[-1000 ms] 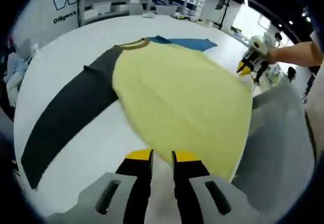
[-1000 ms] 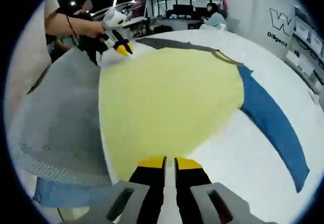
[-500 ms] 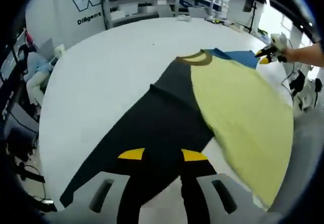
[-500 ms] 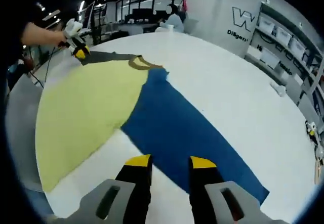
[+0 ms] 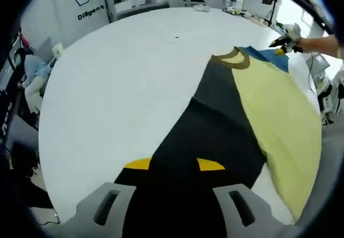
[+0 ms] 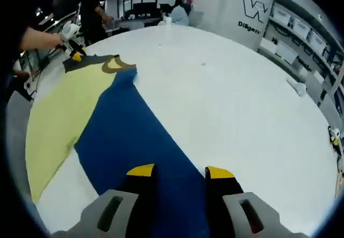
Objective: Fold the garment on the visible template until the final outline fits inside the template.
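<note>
- The big white counter (image 5: 118,77) holds a long-sleeved shirt (image 5: 279,109) that lies flat on it.
- The shirt has a yellow body, a black sleeve (image 5: 209,136), a blue sleeve (image 6: 140,141) and a brownish collar (image 5: 232,59).
- In the left gripper view, the left gripper (image 5: 174,165) is low over the black sleeve. Its jaws are spread wide, with the yellow tips apart and the black cloth showing between them. They hold nothing. I cannot tell if the tips touch the cloth.
- In the right gripper view, the right gripper (image 6: 181,172) is low over the blue sleeve. Its jaws are also spread wide, with blue cloth between the yellow tips, and they hold nothing.
- Each gripper points along its sleeve toward the collar, so the two sit on opposite sides of the shirt.
- The left gripper also shows far off in the right gripper view, held by a hand (image 6: 40,38) near the black shoulder.
- Shelves with boxes (image 6: 301,31) stand by the wall behind the counter.
</note>
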`<act>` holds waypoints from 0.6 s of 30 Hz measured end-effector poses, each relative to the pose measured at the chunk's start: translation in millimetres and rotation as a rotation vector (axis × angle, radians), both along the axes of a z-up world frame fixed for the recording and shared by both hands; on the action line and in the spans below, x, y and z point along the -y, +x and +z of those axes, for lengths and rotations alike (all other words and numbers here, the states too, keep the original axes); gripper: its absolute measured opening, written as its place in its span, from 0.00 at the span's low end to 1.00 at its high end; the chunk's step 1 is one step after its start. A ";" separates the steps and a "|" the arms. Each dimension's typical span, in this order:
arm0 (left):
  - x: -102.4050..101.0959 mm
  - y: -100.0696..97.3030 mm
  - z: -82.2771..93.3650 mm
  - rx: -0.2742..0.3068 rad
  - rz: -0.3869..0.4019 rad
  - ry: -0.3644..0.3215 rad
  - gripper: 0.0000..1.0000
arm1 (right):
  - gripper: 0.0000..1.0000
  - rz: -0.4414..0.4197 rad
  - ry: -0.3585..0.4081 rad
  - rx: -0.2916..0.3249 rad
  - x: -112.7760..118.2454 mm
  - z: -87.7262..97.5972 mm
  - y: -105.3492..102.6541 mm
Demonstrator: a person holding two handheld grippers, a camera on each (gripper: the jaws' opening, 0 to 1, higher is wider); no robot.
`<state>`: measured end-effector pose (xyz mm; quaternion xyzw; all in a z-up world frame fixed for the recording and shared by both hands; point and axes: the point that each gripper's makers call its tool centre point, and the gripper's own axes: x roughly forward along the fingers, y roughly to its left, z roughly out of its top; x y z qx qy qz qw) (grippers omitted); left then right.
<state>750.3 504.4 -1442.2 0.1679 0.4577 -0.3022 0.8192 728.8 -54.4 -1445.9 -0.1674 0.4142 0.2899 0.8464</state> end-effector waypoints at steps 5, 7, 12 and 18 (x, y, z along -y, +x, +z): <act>-6.3 3.0 -0.3 -0.021 0.021 -0.006 0.23 | 0.25 0.002 0.043 0.002 1.4 0.8 1.2; -7.4 3.0 -0.5 -0.026 0.037 -0.015 0.20 | 0.17 0.008 0.035 0.008 3.4 1.8 -3.1; -8.4 0.2 -0.5 -0.027 0.087 -0.025 0.07 | 0.00 0.001 -0.007 0.063 9.6 3.3 -12.5; -8.1 -7.3 -0.3 -0.032 0.120 -0.022 0.06 | 0.00 -0.057 -0.016 0.070 18.3 7.4 -33.2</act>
